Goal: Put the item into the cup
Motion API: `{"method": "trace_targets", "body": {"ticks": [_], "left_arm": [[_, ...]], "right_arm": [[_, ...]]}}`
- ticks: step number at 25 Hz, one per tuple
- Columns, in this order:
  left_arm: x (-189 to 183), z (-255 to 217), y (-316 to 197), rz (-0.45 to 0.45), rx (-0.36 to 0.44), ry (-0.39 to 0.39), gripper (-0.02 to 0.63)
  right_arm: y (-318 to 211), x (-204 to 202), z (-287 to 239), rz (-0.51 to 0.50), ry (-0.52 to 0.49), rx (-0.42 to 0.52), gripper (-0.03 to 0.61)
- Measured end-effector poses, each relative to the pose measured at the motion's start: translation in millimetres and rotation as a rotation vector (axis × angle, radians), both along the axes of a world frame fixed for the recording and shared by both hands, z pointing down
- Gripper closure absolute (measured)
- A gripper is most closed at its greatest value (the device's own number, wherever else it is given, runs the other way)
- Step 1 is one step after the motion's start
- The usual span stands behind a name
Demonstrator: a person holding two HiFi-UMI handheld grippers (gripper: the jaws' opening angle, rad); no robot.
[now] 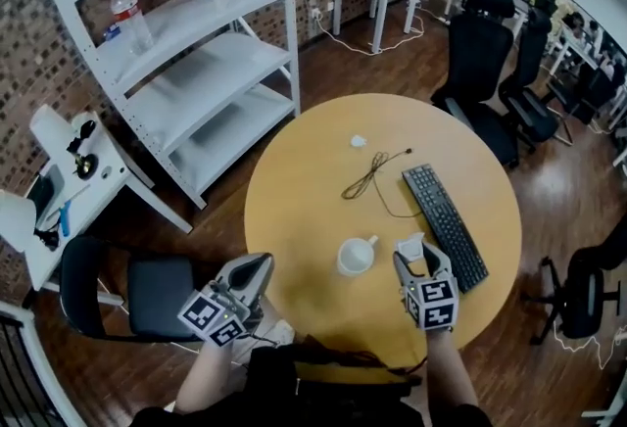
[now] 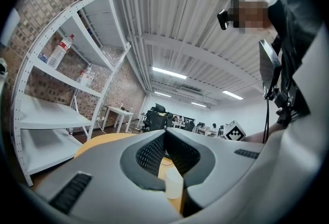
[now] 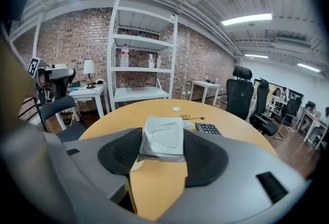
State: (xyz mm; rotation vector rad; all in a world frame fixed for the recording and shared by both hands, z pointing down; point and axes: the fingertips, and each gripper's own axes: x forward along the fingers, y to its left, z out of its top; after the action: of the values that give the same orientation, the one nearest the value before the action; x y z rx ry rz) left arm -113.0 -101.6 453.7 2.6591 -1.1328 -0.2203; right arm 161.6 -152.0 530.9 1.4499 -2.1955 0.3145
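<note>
White ceramic cup (image 1: 357,256) with a handle stands on the round yellow wooden table (image 1: 313,210), near the edge closest to the person. Right gripper (image 1: 418,260) just right of the cup, raised off the tabletop, jaws pinching a flat white paper packet (image 3: 163,135) by its sides; the packet sits beside the cup, not in it. Left gripper (image 1: 257,266) left of the cup, out past the table edge, jaws pressed together with nothing between them. Black computer keyboard (image 1: 446,224) right of the cup and beyond it. Thin dark cable (image 1: 372,175) beyond the cup; small white scrap (image 1: 359,141) farther beyond.
</note>
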Motion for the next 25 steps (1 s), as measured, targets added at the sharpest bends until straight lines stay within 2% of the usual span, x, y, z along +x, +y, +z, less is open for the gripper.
{"method": "trace_targets", "body": {"ticks": [6,10,17,21,25], "left_arm": [[-36.0,4.6,10.6,-0.084,-0.006,0.008,0.618],[-54.8,7.7,17.3,-0.134,-0.015,0.015,0.618],[-75.6,14.1,24.4,-0.173,-0.029,0.014,0.618],[-80.2,16.6,24.3,-0.174,-0.036,0.014,0.618],[-79.8,15.7,22.1,-0.162,-0.036,0.013,0.618]], "right_arm": [[-11.6,-58.0,3.7,-0.132,0.036,-0.002,0.327],[-14.8,-82.0,11.6,-0.186,0.064,-0.017,0.327],[-12.7,-101.6,29.3,-0.219,0.051,-0.059,0.324],[-12.7,-105.8,35.8,-0.211,0.023,-0.075,0.275],[-12.9,-104.4,34.9,-0.194,0.012,-0.077,0.275]]}}
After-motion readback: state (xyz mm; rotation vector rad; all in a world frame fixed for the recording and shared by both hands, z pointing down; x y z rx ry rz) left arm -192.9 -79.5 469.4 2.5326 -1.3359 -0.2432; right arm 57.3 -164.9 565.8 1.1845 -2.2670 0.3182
